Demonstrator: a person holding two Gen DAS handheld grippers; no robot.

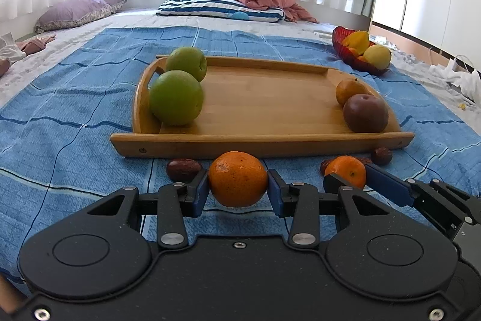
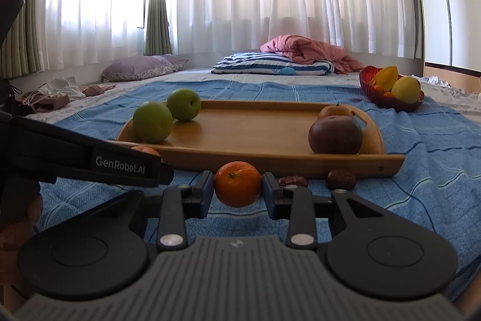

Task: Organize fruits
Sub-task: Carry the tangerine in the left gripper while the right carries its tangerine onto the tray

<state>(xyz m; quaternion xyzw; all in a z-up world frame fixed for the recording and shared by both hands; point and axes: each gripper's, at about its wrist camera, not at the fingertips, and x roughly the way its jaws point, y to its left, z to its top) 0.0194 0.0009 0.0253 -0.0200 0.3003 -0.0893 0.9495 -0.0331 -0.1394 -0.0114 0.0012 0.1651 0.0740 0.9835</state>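
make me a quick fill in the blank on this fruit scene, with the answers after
1. Each gripper is closed on one ____.
2. The two green apples sit at the tray's ____ end.
3. The dark round fruit rests ____ the tray.
4. The yellow fruit lies in a ____ bowl.

Answers: orange; left; on; red
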